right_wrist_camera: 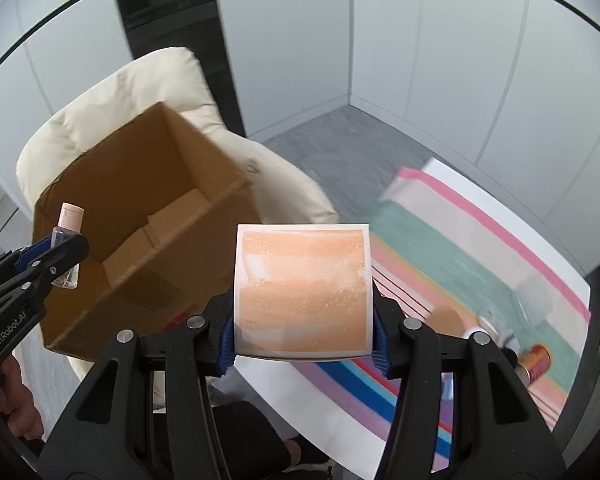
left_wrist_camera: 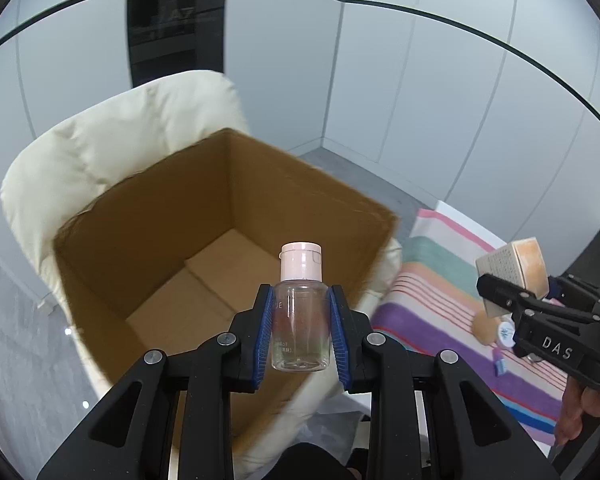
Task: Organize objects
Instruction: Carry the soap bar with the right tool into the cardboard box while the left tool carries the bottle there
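Clear bottle [left_wrist_camera: 300, 312] with pink cap is clamped upright in the left tongs [left_wrist_camera: 300, 332] above the open cardboard box [left_wrist_camera: 204, 248]. Right tongs [right_wrist_camera: 303, 334] clamp an orange-faced packet [right_wrist_camera: 303, 292] beside the box.

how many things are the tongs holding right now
2: a clear bottle in the left tongs above the cardboard box, and an orange carton in the right tongs.
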